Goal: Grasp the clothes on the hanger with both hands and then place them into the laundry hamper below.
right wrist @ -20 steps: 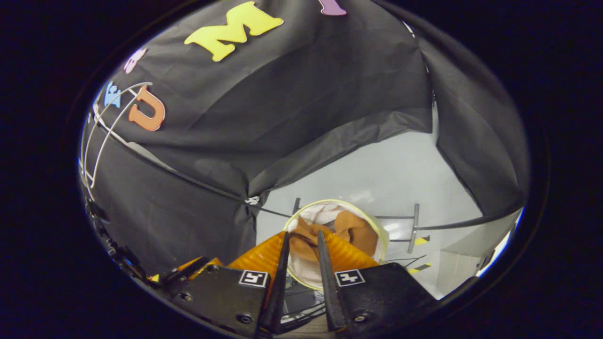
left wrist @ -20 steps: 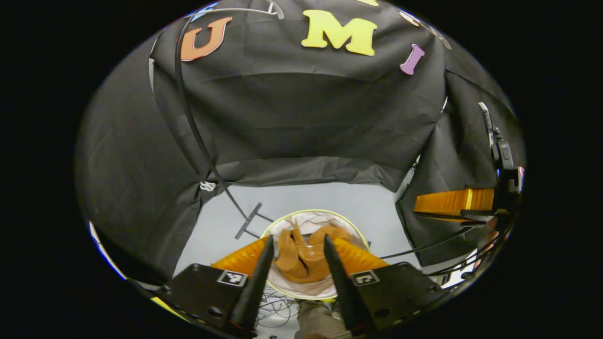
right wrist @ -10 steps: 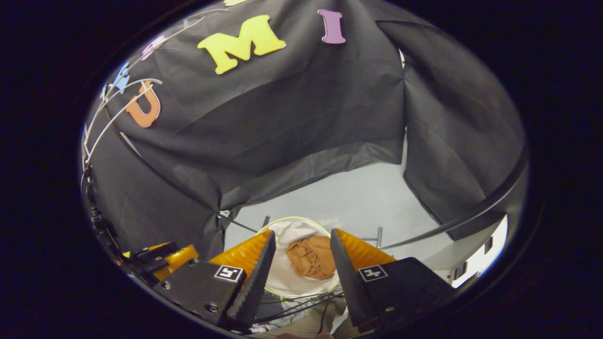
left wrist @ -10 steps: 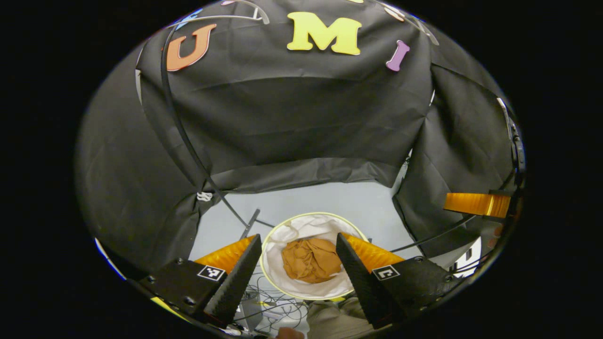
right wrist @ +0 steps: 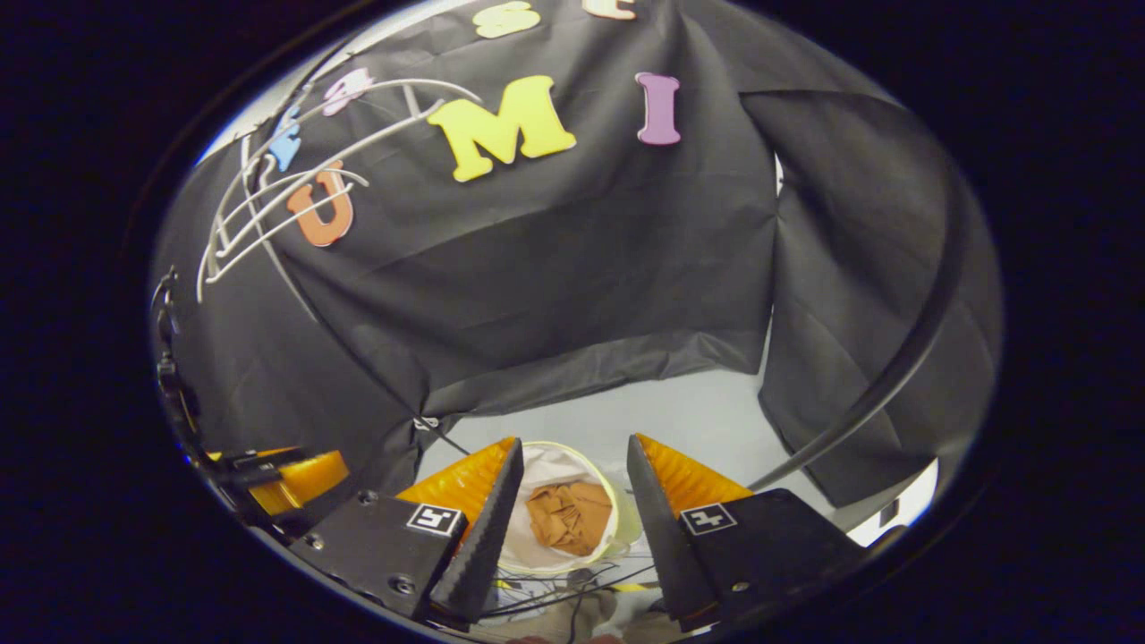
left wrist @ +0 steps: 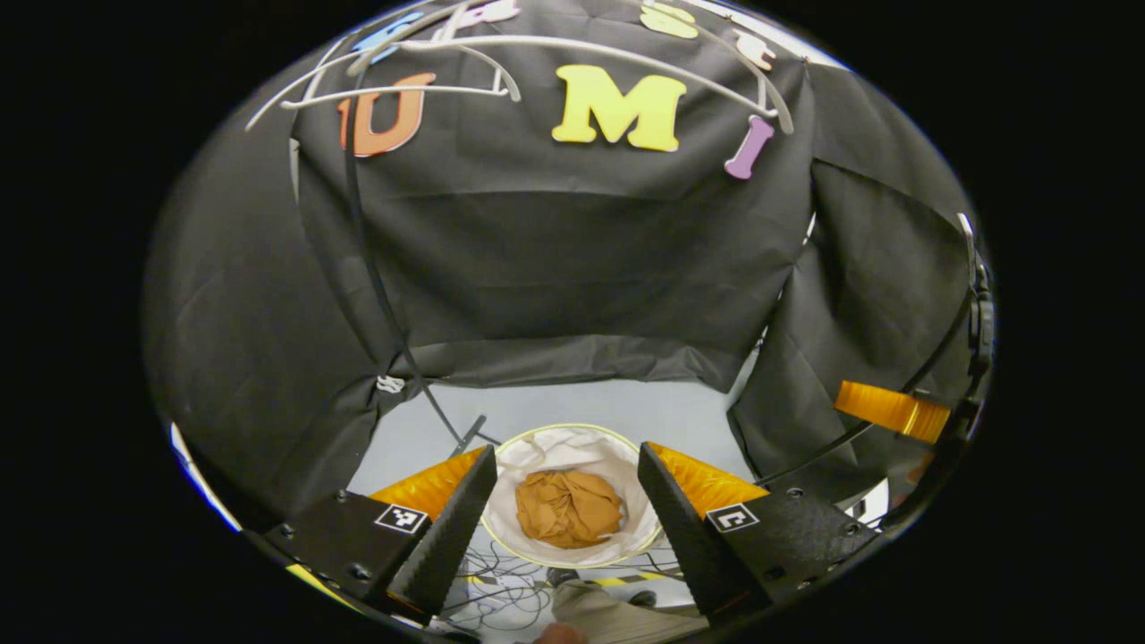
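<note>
Grippers risen, brown clothes [left wrist: 568, 508] bunched in white-lined hamper [left wrist: 572, 444]

Both views are dim across the dark cloth wall [left wrist: 555, 250], with the pale floor [left wrist: 581, 407] at six o'clock the brightest patch. Light is soft and even, shadows faint. Fisheye distortion bends the hangers [left wrist: 537, 49] near twelve o'clock. Focus is sharp, without glare.

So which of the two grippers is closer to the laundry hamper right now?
Probably the left gripper: the hamper looks larger between its open jaws. The right gripper also hangs above it, open, seemingly higher.
</note>
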